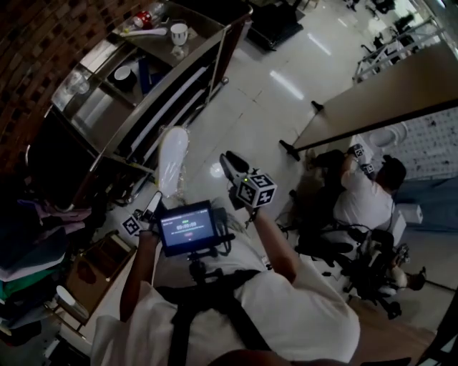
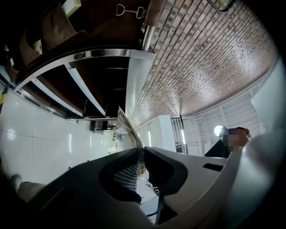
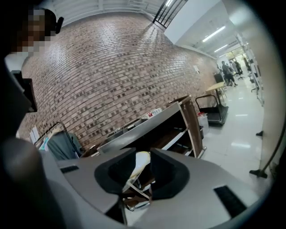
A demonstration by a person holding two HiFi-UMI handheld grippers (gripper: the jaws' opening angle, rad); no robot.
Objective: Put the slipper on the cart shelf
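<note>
A white slipper (image 1: 172,161) in a clear wrapper stands upright in front of me, just off the metal cart (image 1: 172,80). My left gripper (image 1: 157,196) is shut on its lower end. In the left gripper view the wrapper's edge (image 2: 128,132) is pinched between the jaws (image 2: 138,154), with the cart's shelves (image 2: 103,53) beyond. My right gripper (image 1: 227,165) is to the right of the slipper, apart from it, shut and holding nothing. Past its jaws (image 3: 142,169) I see the slipper (image 3: 139,162) and the cart (image 3: 154,124).
A cup (image 1: 179,32) and a red-and-white item (image 1: 147,19) sit on the cart's top. A person (image 1: 365,200) sits on a chair at the right, below a long table (image 1: 386,93). Clothes (image 1: 28,246) and a cardboard box (image 1: 104,259) lie at the left.
</note>
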